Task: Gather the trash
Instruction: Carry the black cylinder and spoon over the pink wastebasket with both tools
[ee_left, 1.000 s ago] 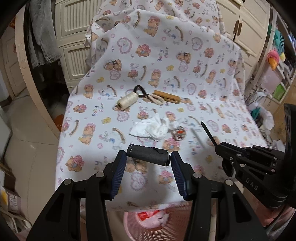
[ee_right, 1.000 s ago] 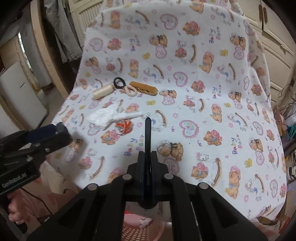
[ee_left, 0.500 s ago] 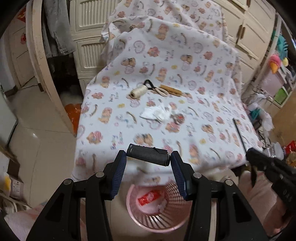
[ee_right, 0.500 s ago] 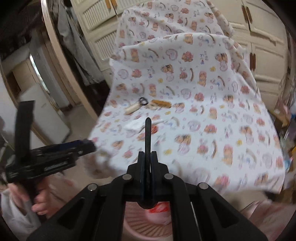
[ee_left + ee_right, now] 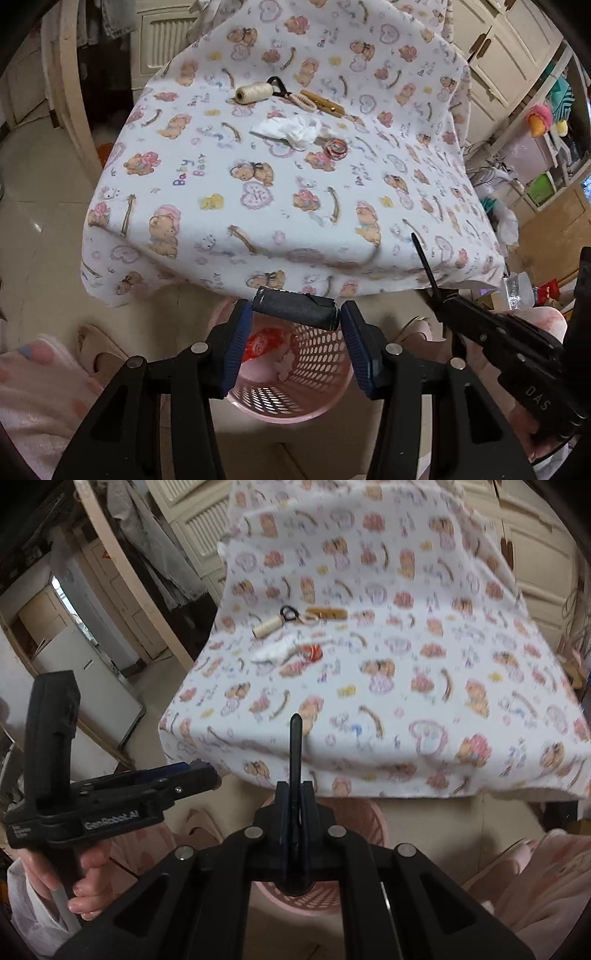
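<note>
My left gripper (image 5: 295, 314) is shut on a black roll (image 5: 295, 308), held crosswise above a pink mesh basket (image 5: 321, 373) on the floor in front of the table. The basket holds a red wrapper (image 5: 264, 341). My right gripper (image 5: 295, 794) is shut on a thin black stick (image 5: 295, 746) that points up; it also shows in the left wrist view (image 5: 424, 262). A crumpled white tissue (image 5: 288, 129) and a small red-striped piece (image 5: 335, 147) lie on the bear-print tablecloth (image 5: 258, 192).
A spool of cream thread (image 5: 253, 91), a black ring (image 5: 275, 83) and a brown wooden piece (image 5: 321, 103) lie at the table's far side. Cupboards stand behind; shelves with clutter at right. The person's pink-clad legs flank the basket.
Both grippers have pulled back from over the table and lowered toward its front edge. The basket has come fully into view under the left gripper, which still holds the black roll.
</note>
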### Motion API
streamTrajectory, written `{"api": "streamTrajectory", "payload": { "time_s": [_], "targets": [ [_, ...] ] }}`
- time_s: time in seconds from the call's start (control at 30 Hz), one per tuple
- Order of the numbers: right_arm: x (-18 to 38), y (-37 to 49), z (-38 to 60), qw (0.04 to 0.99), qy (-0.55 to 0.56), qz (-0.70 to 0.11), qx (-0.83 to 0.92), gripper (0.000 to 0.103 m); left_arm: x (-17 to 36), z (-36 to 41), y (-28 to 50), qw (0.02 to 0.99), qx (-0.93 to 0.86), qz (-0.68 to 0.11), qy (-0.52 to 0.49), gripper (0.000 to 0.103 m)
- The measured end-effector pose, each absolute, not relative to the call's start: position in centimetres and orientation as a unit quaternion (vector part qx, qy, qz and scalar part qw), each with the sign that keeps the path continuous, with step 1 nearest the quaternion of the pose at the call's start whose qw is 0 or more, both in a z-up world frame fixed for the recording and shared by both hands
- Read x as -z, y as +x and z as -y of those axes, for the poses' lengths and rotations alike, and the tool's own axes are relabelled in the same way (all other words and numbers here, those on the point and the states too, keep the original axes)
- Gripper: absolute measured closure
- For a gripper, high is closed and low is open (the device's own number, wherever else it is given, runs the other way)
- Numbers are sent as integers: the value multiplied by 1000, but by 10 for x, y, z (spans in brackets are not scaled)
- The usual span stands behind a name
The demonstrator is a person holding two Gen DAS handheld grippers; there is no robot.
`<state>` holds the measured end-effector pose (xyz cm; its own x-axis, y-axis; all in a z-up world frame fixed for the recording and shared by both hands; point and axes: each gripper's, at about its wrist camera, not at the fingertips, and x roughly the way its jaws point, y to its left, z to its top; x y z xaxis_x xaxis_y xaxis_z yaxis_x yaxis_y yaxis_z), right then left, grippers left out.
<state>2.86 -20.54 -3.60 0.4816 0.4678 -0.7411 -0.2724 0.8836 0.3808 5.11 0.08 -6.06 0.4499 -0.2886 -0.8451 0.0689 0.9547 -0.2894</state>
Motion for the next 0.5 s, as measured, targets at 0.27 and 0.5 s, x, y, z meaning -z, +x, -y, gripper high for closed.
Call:
{"api": "streamTrajectory", "payload": {
  "time_s": [0.27,0.5],
  "targets": [
    [52,31,190,838,98,-487,-225,98,94,-3,60,801,109,-575,-125,55],
    [83,45,184,822,118,-513,-218,98,119,5,66,778,103,-609,-114,55]
  ]
}}
